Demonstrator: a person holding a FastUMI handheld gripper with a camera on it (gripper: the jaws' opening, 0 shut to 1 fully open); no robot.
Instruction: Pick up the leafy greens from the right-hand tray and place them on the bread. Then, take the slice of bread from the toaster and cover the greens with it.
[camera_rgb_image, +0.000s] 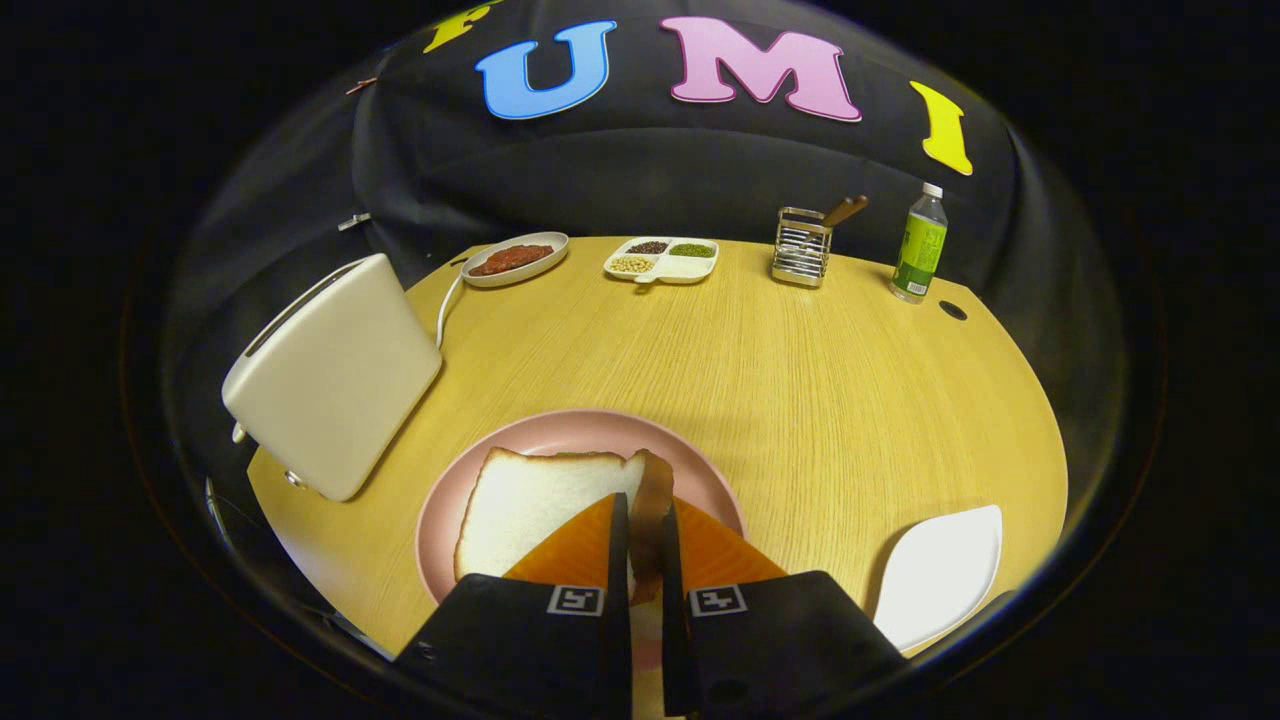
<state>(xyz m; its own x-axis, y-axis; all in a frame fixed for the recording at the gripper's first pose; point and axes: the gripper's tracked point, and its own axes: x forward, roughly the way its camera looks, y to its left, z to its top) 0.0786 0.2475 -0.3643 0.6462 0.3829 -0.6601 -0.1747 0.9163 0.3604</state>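
1. Spanning the scene is a round wooden worktop (760, 370).
2. Standing at the left is a white toaster (335, 375), tilted in view.
3. Near centre sits a pink plate (575, 430) bearing a white bread slice (535, 500).
4. Empty white leaf-shaped tray (940, 575) lies near right.
5. Gripper (645, 530) jaws are clamped on a second bread slice (650, 490), held edge-on above the plate.
6. Far side: sauce dish (515, 258), divided dish (662, 259), wire utensil holder (802, 246), green-labelled bottle (920, 245).
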